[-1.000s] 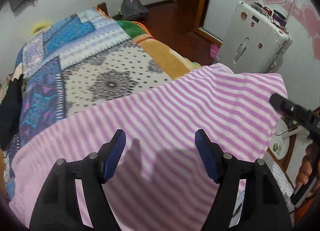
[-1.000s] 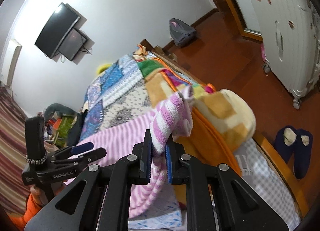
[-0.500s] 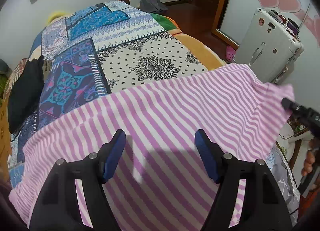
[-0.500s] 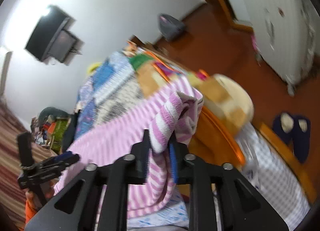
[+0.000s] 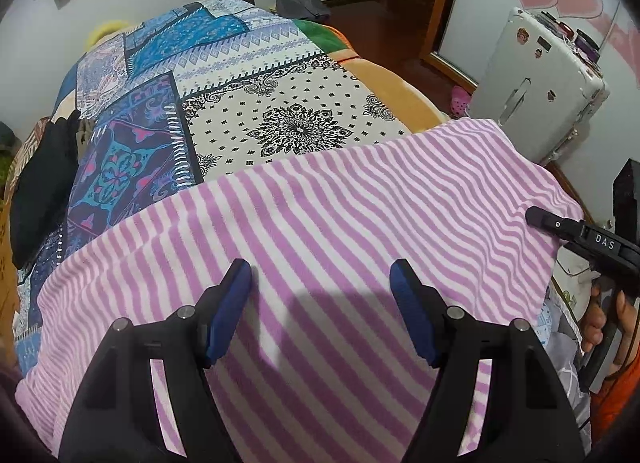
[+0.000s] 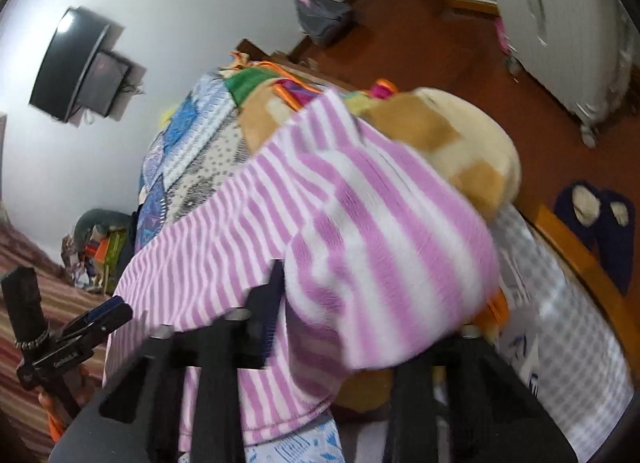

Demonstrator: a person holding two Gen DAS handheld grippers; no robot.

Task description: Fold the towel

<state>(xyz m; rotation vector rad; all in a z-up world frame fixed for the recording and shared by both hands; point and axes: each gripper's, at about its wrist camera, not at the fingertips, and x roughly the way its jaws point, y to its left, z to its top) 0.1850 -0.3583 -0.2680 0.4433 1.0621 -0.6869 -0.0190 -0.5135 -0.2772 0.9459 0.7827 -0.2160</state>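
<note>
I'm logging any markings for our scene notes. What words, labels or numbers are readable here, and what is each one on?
"DAS": white letters on the right gripper, seen from the left wrist.
Small white lettering on the left gripper, seen from the right wrist: too small and blurred to read.
Stickers on the white suitcase: too small to read.

Showing, in the left wrist view, an evenly lit and sharp room under soft indoor light. Casting a grey shadow on the striped towel (image 5: 340,231) between the fingers of the left gripper (image 5: 320,283), with a fainter shadow patch just ahead of them. Bending straight lines into curves toward the edges and darkening to black at the round corners. Smearing in the right wrist view, with motion blur softening the towel (image 6: 360,231), the white suitcase (image 6: 560,23) and the floor. Glaring white on the wall-mounted television (image 6: 76,63), its top corner washing out
</note>
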